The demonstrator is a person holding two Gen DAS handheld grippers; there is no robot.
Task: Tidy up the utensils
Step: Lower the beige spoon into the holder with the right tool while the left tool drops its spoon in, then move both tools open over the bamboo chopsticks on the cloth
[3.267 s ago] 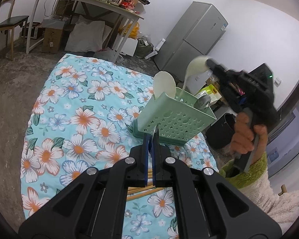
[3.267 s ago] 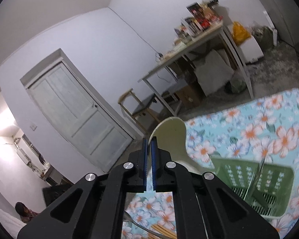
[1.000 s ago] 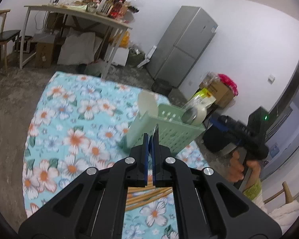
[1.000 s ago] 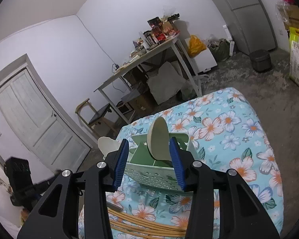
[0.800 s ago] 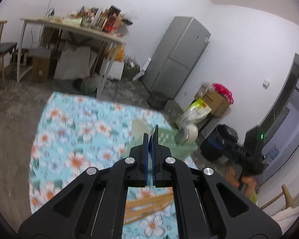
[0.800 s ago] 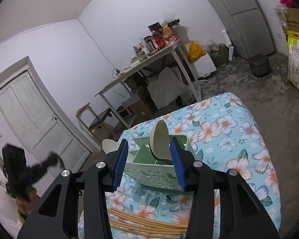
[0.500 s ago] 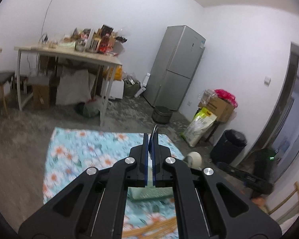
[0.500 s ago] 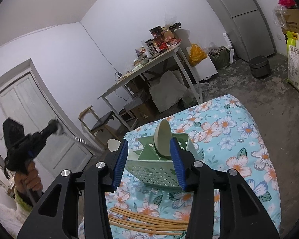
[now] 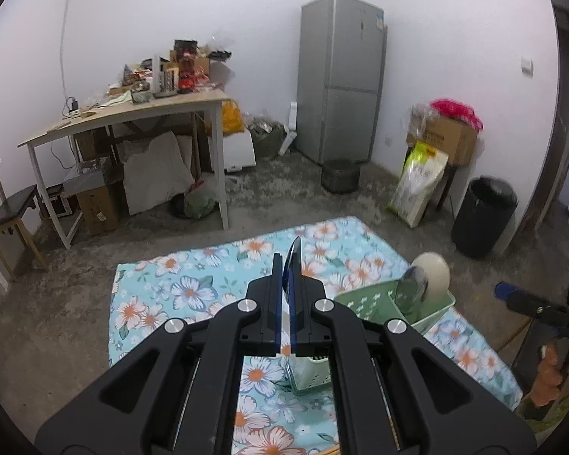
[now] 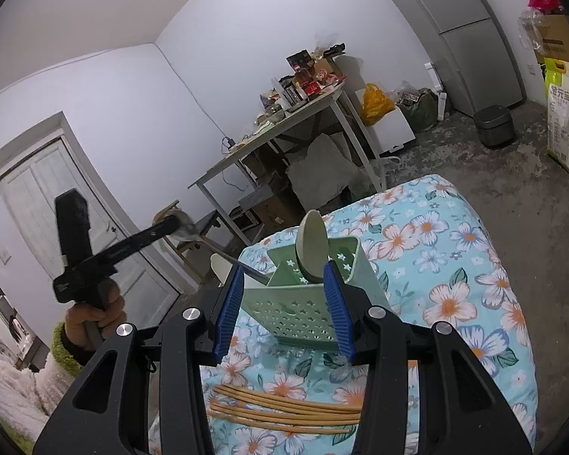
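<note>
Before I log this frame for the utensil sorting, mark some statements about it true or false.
1. The left gripper is shut on a thin metal utensil. True.
2. The chopsticks stand in the green holder. False: they lie flat on the floral cloth in front of it.
3. The right gripper is open and holds nothing. True.
4. The green holder is empty. False: a cream spoon stands in it.
</note>
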